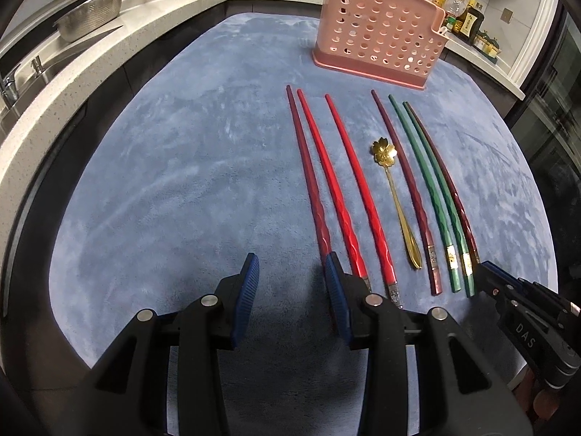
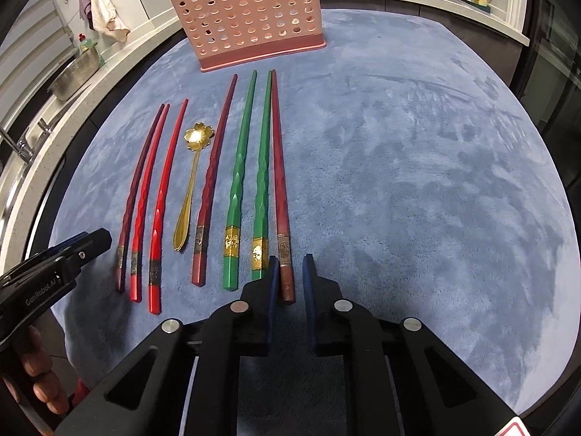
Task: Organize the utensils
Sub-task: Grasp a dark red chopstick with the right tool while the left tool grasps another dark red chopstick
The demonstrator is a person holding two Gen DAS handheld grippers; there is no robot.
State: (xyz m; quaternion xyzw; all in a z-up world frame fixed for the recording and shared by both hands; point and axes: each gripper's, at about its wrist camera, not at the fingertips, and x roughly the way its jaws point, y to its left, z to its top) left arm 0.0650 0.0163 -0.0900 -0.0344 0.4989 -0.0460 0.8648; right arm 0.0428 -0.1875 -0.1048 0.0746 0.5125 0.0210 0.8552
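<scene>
Left wrist view: a plush blue cloth [image 1: 181, 181] covers the table, ringed by a speckled kitchen counter [image 1: 109, 54] bearing a steel colander [image 1: 90, 14]. A perforated pink holder [image 1: 381, 32] stands upright at the far edge, beyond a row of faceted red and green chopsticks and a flower-bowled gold spoon [image 1: 392, 189]. The left gripper [image 1: 290, 265] hangs partly open and empty beside the leftmost stick. The right gripper [image 2: 290, 261] is closed on the butt end of the rightmost dark red chopstick [image 2: 277, 167].

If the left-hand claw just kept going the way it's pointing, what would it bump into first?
Most likely bare blue cloth: the left gripper is tilted down at it. The dark red chopstick lies just beside its right finger and might get brushed; depth is unclear.
</scene>
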